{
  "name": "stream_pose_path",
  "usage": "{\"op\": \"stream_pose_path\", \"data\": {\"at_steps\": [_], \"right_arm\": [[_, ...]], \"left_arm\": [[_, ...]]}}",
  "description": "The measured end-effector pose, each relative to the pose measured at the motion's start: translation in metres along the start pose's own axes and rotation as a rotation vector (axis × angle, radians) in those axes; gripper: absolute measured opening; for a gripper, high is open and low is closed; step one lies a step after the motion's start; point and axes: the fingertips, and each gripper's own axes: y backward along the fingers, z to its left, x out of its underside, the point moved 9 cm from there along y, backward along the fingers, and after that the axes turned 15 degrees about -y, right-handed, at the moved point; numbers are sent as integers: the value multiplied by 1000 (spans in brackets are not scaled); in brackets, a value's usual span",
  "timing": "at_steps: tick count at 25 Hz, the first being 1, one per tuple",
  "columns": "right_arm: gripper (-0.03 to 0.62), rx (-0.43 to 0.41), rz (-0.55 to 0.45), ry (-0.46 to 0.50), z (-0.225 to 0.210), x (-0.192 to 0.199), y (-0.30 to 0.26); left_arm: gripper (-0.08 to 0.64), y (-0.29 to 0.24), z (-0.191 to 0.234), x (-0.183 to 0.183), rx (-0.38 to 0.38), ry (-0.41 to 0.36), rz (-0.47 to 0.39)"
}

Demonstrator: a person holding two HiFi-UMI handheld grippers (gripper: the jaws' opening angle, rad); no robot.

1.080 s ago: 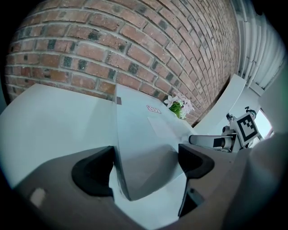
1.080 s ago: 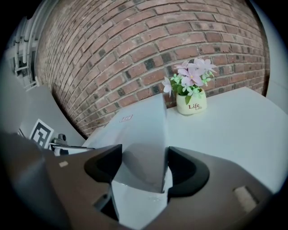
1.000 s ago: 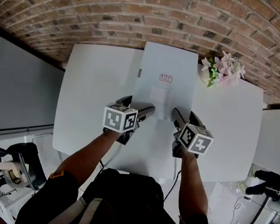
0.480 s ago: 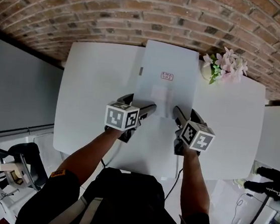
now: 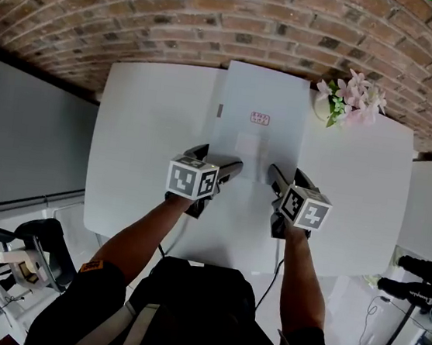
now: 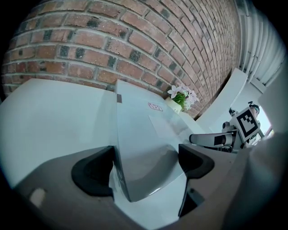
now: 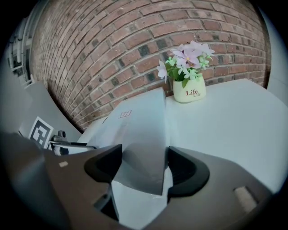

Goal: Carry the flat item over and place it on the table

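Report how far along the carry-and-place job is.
Done: the flat sheet is already over the white table, far end by the brick wall. In hand: left claw and right claw each grip a bowed near corner. Left: lower those corners and let go.

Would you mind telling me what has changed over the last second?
Nothing visibly, beyond a slight camera drift. The left gripper and right gripper still hold the near corners of the flat sheet, whose far end still rests on the table beside the flower pot.
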Motion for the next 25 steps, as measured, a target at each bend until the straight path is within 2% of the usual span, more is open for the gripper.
{"op": "stream_pose_path", "data": {"at_steps": [9,13,16,21,25], "right_arm": [[328,9,15,10,-2,0,-1],[328,39,6,47,1,0,3],[325,78,-2,83,5,3,9],[307,115,-66,122,19,5,27],[273,115,-130,124,36,8,49]], "left_arm": [[471,-1,2,2,9,-20,-12],[465,7,1,-2,-11,-105,-15],[459,16,1,-4,-35,-135,-28],[434,39,-1,-9,-81,-167,-69],[399,60,-6,-7,-93,-157,-112]]}}
